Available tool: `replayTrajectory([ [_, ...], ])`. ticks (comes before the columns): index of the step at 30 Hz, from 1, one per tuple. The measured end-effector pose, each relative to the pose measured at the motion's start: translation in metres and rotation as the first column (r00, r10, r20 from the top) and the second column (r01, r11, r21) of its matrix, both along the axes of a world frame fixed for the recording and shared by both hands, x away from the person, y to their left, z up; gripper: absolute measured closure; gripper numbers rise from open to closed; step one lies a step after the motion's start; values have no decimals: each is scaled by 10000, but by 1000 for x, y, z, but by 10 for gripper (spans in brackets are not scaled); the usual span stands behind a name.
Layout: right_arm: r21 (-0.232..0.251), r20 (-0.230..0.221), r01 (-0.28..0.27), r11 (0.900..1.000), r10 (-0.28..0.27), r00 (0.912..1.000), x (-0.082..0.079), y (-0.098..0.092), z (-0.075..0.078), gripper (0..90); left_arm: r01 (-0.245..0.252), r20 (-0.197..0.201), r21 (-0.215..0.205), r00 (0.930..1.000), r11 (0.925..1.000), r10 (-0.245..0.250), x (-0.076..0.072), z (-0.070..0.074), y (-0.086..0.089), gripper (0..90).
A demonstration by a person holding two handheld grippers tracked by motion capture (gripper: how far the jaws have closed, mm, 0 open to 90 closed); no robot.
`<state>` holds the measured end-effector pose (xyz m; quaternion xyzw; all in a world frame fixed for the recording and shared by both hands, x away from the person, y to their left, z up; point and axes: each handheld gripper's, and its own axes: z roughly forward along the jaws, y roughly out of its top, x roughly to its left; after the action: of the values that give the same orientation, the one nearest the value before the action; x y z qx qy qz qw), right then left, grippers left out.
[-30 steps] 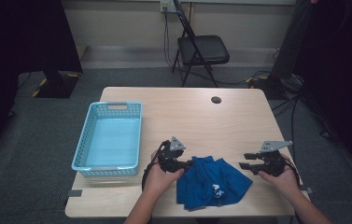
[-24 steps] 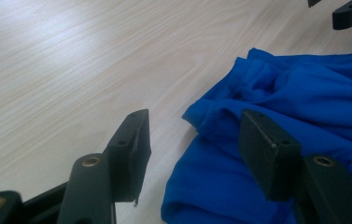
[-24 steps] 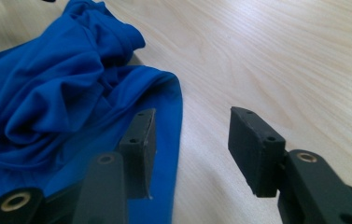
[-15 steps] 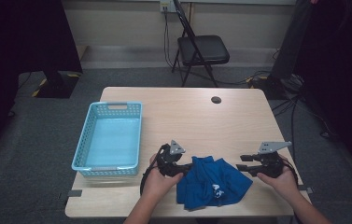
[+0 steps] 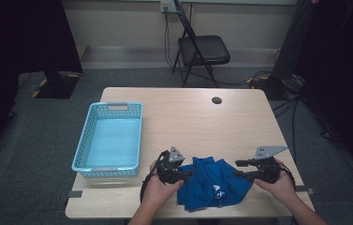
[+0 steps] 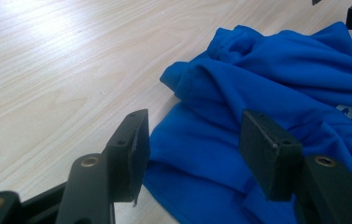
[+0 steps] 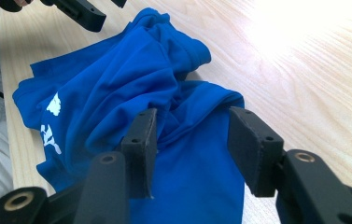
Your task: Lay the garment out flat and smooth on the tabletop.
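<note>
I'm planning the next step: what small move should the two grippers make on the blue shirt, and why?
Probably close both on the cloth: the left gripper and right gripper each stand open over an edge of the crumpled blue shirt, gripping nothing.

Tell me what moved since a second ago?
The right gripper slid in a little toward the crumpled blue cloth shirt. Its jaws now stand open over the shirt's edge, not pinching it. The left gripper stayed open at the shirt's other side. The light blue plastic basket and the shirt kept their places.
</note>
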<state>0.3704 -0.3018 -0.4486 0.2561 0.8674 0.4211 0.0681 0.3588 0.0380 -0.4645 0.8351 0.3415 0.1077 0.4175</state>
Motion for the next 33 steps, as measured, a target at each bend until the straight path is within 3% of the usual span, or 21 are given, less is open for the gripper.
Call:
replayTrajectory([
  [20, 105, -136, -542, 9985, 544, 9984, -7, 7, -3, 576, 304, -134, 137, 9995, 9994, -302, -9, -4, -4, 484],
  [33, 72, -515, -1091, 9940, 1093, 9927, -6, 16, -8, 710, 477, -270, 205, 9985, 9987, -471, -14, -5, -7, 509],
])
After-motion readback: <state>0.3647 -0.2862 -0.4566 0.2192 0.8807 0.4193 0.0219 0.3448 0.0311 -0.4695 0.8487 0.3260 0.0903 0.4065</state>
